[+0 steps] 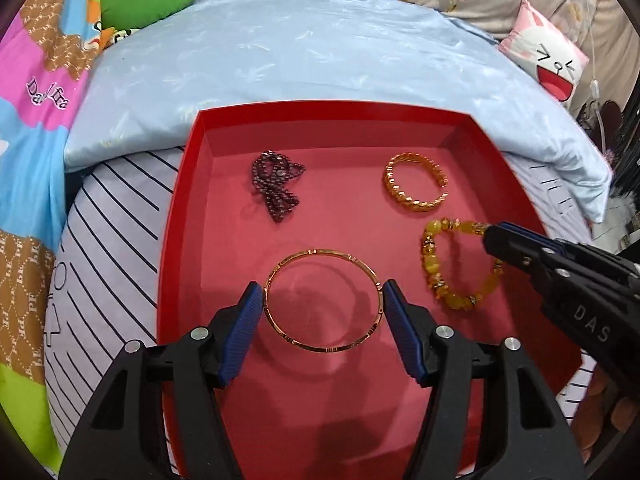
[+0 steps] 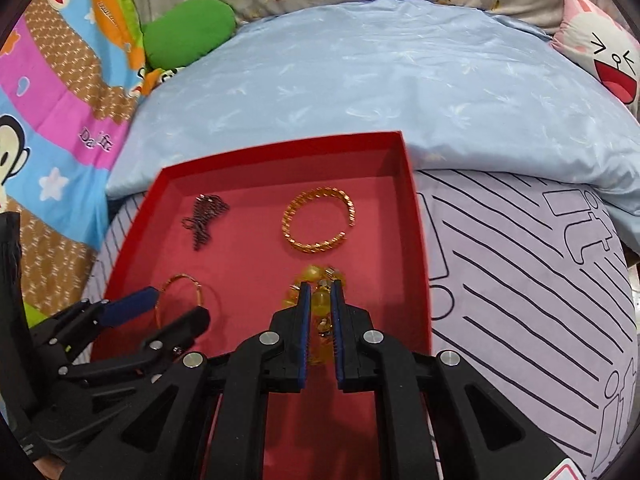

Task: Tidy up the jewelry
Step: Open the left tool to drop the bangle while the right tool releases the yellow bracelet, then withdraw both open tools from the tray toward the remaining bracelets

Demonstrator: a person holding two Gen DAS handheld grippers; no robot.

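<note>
Red tray (image 1: pixel 188 184): we see a shallow card tray with low walls lying on a striped lilac cover (image 1: pixel 112 240), its far edge tucked against a pale blue quilt (image 1: pixel 280 52). All four pieces of jewelry lie on its floor, well apart from one another.

Thin bangle (image 1: pixel 322 300): we hold it in the left gripper (image 1: pixel 322 304), whose blue pads (image 1: pixel 244 316) press on its two outer sides. The jaws stand wide only because the ring is wide; squeezing across the ring keeps it flat and level, we judge.

Amber bead bracelet (image 1: pixel 444 276): we have the right gripper (image 2: pixel 319 308) nearly closed on the beads at its far end, where the pads (image 2: pixel 304 320) pinch one strand. We judge the narrow nip suits a loose string that would slip from a broad hold.

Gold cuff (image 1: pixel 416 180): it lies in the far right quarter, untouched, its gap turned to the right wall.

Dark bead chain (image 1: pixel 276 184): it lies bunched in the far left quarter, also untouched.

Edges: the right wall runs just beside the amber beads, so we judge that gripper has little room sideways.

Open room: the near half of the floor is bare, and space is open between bangle and chain.
</note>
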